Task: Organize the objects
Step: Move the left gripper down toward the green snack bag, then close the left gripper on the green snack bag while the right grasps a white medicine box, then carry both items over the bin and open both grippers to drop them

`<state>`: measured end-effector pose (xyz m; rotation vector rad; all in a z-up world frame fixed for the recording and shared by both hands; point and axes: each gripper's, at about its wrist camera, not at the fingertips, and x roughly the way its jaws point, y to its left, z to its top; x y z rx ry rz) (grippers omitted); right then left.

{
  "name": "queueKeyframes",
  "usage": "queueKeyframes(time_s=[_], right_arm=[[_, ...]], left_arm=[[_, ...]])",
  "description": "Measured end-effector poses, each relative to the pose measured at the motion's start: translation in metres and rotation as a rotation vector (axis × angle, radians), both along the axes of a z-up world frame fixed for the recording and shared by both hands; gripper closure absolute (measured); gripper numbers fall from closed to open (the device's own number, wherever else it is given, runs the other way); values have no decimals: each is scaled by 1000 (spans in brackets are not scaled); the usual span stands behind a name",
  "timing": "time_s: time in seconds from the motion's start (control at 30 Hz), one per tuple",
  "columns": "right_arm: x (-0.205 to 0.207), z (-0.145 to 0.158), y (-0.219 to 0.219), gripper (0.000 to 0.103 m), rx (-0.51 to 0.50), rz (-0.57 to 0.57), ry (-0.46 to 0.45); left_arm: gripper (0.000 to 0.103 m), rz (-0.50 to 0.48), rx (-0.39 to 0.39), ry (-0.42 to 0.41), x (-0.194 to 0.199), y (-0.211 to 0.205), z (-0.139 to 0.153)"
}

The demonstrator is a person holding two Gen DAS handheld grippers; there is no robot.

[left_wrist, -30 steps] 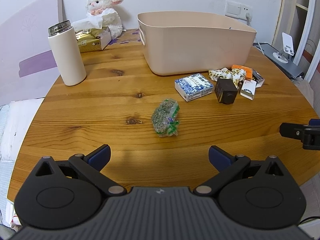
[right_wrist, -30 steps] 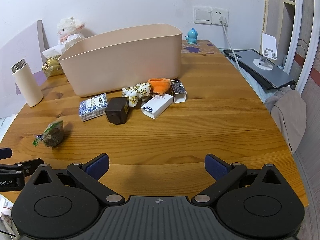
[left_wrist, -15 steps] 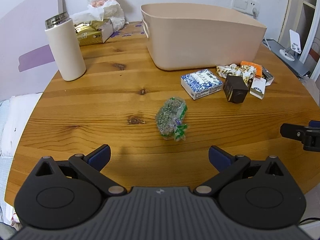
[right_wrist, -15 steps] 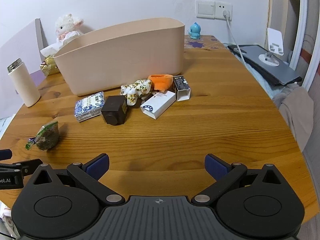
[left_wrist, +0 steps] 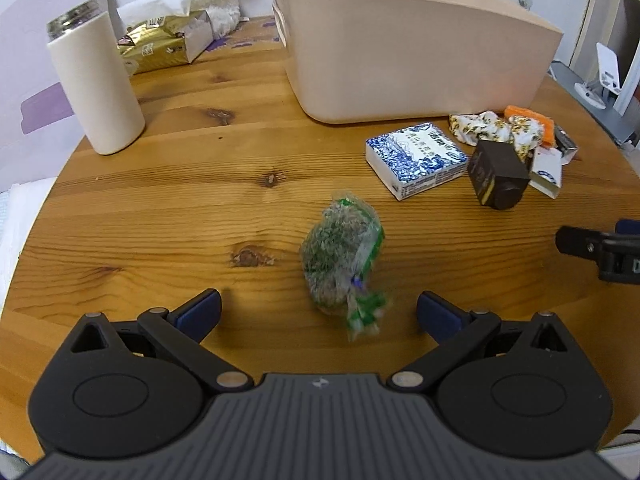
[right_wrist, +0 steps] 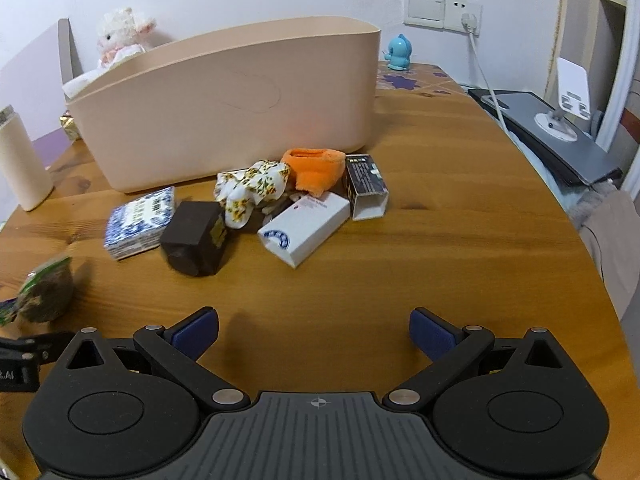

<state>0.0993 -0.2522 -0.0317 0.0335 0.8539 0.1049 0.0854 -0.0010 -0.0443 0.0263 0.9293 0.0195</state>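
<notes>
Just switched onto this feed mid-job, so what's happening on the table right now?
A person holds two grippers over a wooden table, both open and empty. The left gripper is lined up on a green snack bag lying just ahead of its fingers. The right gripper faces a loose pile: a blue-patterned box, dark cube, white box and floral cloth. The beige bin stands behind them; its inside is hidden.
</notes>
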Motion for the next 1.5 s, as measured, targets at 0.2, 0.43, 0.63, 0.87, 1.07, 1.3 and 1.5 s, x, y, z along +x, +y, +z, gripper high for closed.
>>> queueKeyframes(time_s=[0.2,0.43,0.63,0.87,1.07,1.3,1.5], right_arm=[[31,-6,15,0,-44,17,-18],[52,-9,20,3,-69,-7,-41],[54,-5,15,27,-61,-17,-59],[45,4,9,72,-48,-55,-60],[28,12,-1,75,2,-75,-63],[0,53,-12,75,29,-91,-180],[-1,97,-14,74,47,-83,-308]], left_arm=[[0,7,-21,-14,18,5,-2],[19,-13,-23,-33,26,11,2],[56,-32,-34,-47,24,18,8],[70,-44,-76,-42,18,22,11],[70,-77,-95,-78,7,16,25],[70,-88,-95,-198,5,12,66],[70,-74,-99,-331,23,6,112]])
